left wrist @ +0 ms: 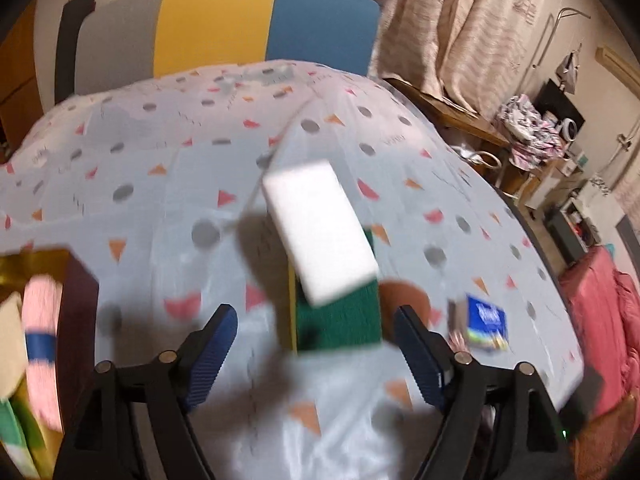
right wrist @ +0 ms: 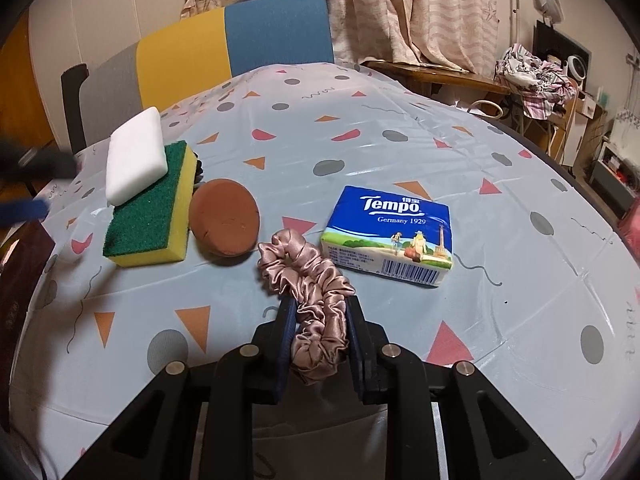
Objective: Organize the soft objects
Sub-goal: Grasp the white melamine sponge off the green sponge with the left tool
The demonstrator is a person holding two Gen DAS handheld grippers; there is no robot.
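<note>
A white foam block (left wrist: 320, 236) rests on a green-and-yellow sponge (left wrist: 338, 320) on the patterned tablecloth. My left gripper (left wrist: 316, 322) is open, its jaws on either side of the sponge's near end. In the right wrist view the white block (right wrist: 136, 156), sponge (right wrist: 150, 216), a brown round pad (right wrist: 224, 218) and a blue Tempo tissue pack (right wrist: 390, 234) lie on the table. My right gripper (right wrist: 320, 320) is shut on a pink satin scrunchie (right wrist: 310, 280).
A dark box (left wrist: 48, 320) at the left holds pink and beige soft items. A grey, yellow and blue chair (right wrist: 224, 48) stands behind the table. The table edge (right wrist: 580, 184) curves down the right side, with cluttered furniture (right wrist: 536, 72) beyond.
</note>
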